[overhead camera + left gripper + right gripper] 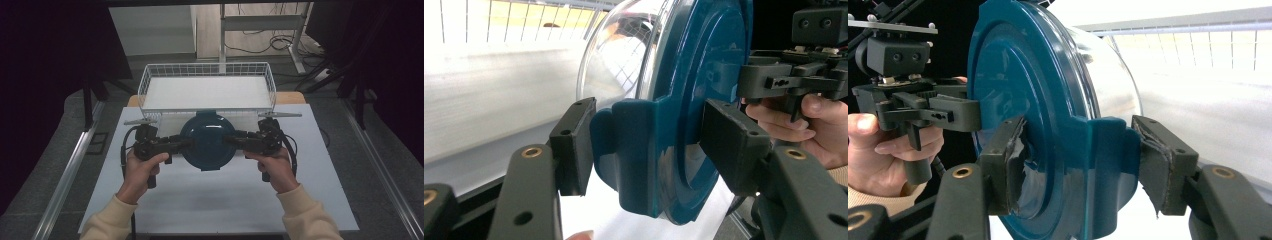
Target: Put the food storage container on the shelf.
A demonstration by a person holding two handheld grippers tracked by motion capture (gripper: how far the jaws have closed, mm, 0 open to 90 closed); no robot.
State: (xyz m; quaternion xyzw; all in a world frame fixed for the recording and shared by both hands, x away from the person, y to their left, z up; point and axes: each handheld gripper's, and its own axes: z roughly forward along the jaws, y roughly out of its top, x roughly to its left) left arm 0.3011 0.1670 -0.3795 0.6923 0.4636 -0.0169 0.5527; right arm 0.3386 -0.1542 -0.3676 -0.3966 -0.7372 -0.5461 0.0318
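At the left of the high view, the person's left hand (pixel 142 167) holds the left tool (pixel 186 142), which points inward toward the middle of the white counter (pixel 210 200). In the left gripper view its two black jaws stand partly closed on either side of a latch tab at the rim of the container lid (pixel 684 115); one pad lies against the tab's outer face, the other against the lid's flat top (whether both pads press firmly I cannot tell, but the lid sits squarely between them).

In the middle sits the container (pixel 206 140), a clear round bowl (pixel 619 55) under a dark teal lid, just in front of the white wire basket (pixel 207 85) at the far edge of the counter. Seen from above, the lid is level and its round top faces the camera.

At the right, the right hand (pixel 275 167) holds the right tool (pixel 230 141), aimed back toward the left one. In the right gripper view its jaws close around the opposite latch tab (pixel 1108 145), worn padding on both inner faces touching the teal plastic. The clear bowl (pixel 1113 75) bulges behind the lid (pixel 1038 75), and the left tool (pixel 968 115) grips the far rim.
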